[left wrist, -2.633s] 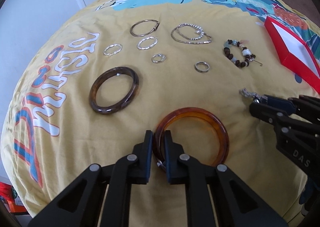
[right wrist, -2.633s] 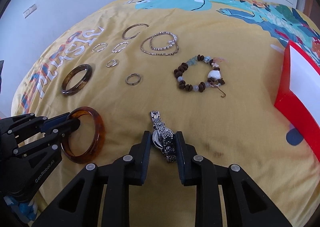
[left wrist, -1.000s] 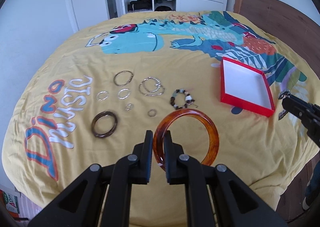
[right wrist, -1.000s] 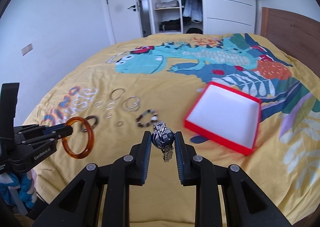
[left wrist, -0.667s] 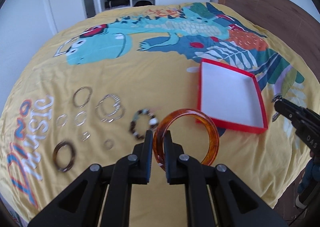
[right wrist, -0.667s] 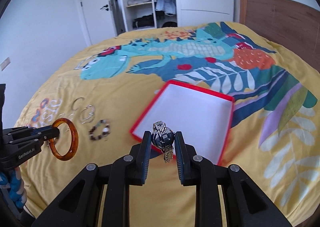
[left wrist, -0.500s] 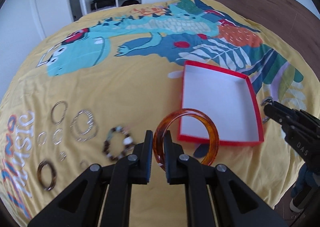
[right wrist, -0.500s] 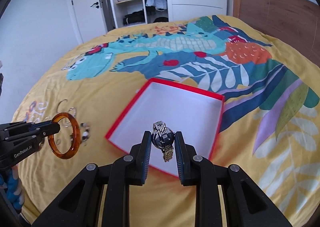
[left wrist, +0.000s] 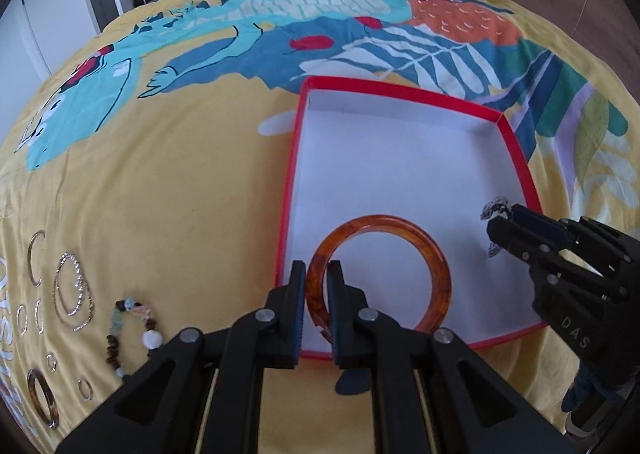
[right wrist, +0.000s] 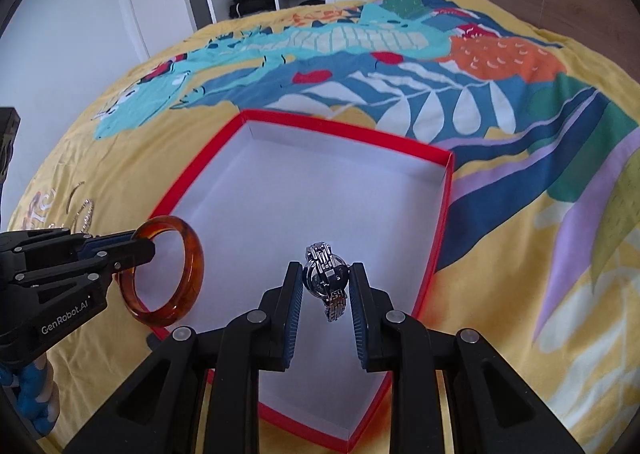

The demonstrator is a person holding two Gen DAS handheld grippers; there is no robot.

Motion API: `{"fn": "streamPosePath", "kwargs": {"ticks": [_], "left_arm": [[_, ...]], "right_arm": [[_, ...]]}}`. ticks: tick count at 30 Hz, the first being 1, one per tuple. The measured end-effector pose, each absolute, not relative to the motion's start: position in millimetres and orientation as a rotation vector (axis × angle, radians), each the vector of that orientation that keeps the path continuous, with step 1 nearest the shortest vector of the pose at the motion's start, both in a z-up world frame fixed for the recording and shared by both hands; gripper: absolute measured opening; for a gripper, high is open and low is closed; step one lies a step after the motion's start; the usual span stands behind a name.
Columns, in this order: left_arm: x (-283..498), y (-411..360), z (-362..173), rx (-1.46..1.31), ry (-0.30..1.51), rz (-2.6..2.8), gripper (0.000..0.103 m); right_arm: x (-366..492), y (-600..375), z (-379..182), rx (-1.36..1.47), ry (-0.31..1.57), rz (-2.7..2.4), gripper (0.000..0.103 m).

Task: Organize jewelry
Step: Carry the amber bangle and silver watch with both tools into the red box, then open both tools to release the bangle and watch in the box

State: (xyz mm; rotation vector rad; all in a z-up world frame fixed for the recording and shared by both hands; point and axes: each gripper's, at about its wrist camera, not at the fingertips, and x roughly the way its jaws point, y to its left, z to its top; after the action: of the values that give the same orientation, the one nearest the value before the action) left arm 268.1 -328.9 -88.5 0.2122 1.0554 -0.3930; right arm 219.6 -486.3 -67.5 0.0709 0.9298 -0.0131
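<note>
Both grippers hover over red box (left wrist: 516, 158) — left gripper (left wrist: 317, 286) clamps bangle (left wrist: 434, 254), right gripper (right wrist: 325, 286) watch (right wrist: 326, 278).

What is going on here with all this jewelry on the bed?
A person is sorting jewelry with two handheld grippers. The left gripper clamps an amber bangle, and the right gripper clamps a silver watch. Both hang over the red box, which looks empty. Other bracelets and rings lie on the yellow bedspread.
</note>
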Motion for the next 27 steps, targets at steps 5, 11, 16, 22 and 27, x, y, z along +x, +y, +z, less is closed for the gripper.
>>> {"fn": "streamPosePath", "kwargs": {"ticks": [5,11,16,22,27], "left_arm": [[276.5,-328.8,-112.9,0.186,1.127,-0.380,0.010],[274.1,-321.9,-122.3,0.126,1.170,-0.325,0.012],[264.8,-316.5,-123.6,0.090,1.194,-0.276,0.012],[252.7,-308.7,-125.0,0.092,1.210,-0.218,0.012],[239.7,-301.6,-122.3,0.090,1.235,-0.164,0.012]], "right_arm": [[223.7,-487.8,-83.7,0.059,0.963,-0.001,0.023],[224.4,-478.3,-91.5,-0.005,0.979,0.008,0.023],[225.3,-479.0,-93.3,-0.011,0.992,0.030,0.022],[228.0,-472.2,-94.1,-0.022,1.009,0.054,0.022],[224.2,-463.0,-95.5,-0.037,1.028,0.083,0.022]]}}
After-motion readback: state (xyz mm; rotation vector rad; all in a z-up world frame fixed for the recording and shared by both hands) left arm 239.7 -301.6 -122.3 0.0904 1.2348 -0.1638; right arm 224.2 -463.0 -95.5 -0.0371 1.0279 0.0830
